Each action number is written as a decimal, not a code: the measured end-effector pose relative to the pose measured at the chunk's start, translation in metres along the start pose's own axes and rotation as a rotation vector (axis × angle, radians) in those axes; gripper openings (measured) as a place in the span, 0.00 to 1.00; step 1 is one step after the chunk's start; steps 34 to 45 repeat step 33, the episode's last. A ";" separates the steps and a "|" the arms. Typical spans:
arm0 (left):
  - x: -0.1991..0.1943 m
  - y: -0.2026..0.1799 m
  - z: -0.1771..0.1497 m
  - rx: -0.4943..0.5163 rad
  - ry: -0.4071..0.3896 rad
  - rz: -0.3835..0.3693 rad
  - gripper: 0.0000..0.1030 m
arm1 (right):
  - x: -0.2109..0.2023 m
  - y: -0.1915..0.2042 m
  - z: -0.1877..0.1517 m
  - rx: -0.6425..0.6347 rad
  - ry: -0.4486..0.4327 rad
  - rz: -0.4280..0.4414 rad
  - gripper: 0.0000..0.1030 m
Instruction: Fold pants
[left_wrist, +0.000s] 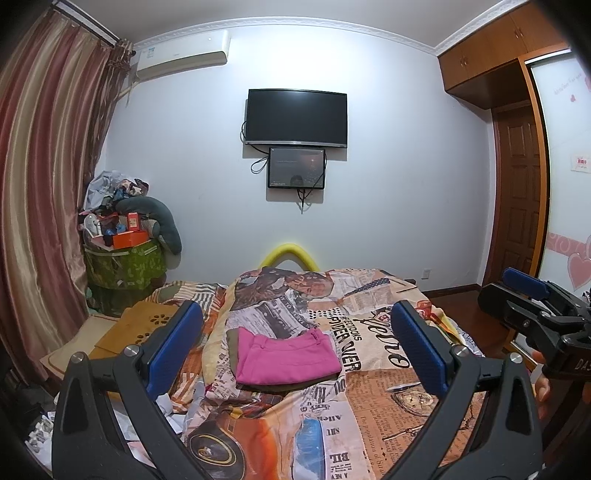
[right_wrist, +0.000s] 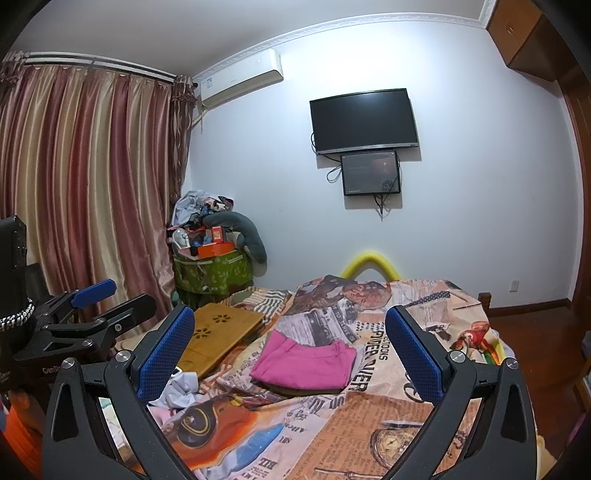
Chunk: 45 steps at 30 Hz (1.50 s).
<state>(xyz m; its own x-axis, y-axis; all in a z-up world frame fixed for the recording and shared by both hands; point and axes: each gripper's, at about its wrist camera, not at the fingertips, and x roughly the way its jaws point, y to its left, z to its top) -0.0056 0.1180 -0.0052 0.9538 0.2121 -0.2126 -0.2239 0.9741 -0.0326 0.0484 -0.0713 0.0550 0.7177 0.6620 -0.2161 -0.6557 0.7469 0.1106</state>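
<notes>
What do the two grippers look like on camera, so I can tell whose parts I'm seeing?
Both match: the left gripper and right gripper have black plastic arms with silver screws and blue textured pads on the fingers. White lettering, too small to read fully, marks each body. No cables show.

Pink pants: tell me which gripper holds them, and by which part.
Neither. The pink pants lie folded on the bedspread; the left gripper and right gripper are both open, empty and clear of them.
</notes>
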 end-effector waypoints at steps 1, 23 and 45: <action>0.001 0.001 0.000 -0.004 0.002 -0.004 1.00 | 0.000 0.000 0.000 0.001 -0.001 -0.001 1.00; 0.001 -0.006 0.000 -0.003 0.025 -0.036 1.00 | -0.002 0.000 -0.002 0.011 0.006 -0.006 1.00; 0.012 -0.006 -0.003 -0.012 0.068 -0.040 1.00 | 0.002 -0.004 -0.005 0.028 0.023 -0.007 1.00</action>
